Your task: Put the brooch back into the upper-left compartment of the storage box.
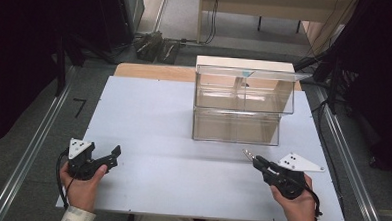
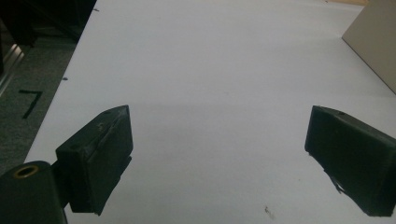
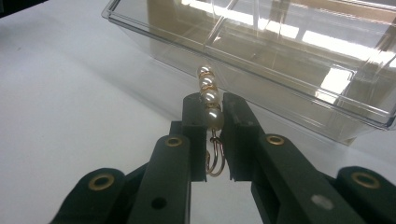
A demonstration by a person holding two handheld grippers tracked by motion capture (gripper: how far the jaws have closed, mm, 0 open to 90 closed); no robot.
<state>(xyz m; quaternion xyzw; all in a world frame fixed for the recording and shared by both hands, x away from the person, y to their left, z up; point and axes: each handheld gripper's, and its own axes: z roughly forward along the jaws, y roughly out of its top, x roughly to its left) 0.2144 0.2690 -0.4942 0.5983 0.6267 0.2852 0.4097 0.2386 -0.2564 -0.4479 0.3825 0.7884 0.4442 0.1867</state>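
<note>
So far, the picking up looks done: the right hand-held gripper [image 3: 214, 116] is squeezed tight on a little pearl earring [image 3: 210, 105], a short row of white beads on thin gold wire with a hook at the bottom. The beads stick out past the tips of the jaws and the hook hangs down between them. In the high view this right hand-held gripper [image 1: 252, 157] sits in front of the clear plastic box [image 1: 237, 105] and a little to its right, close to it but not touching, with the tiny earring poking from its tip toward the box. The clear plastic box stands near the back of the white worktop [image 1: 157, 139] and has two levels, with see-through walls that split it into parts; its parts look bare, as far as one can tell. What is left, it seems, is to carry the earring up to the box, drop it into one of the parts and let go. Which part it should go in cannot be told. The left hand-held gripper [image 1: 113, 155] waits far to the left of the box, low over the worktop, with its jaws wide apart and nothing between them. From its own camera, the left hand-held gripper [image 2: 217, 154] looks across bare white worktop.
</note>
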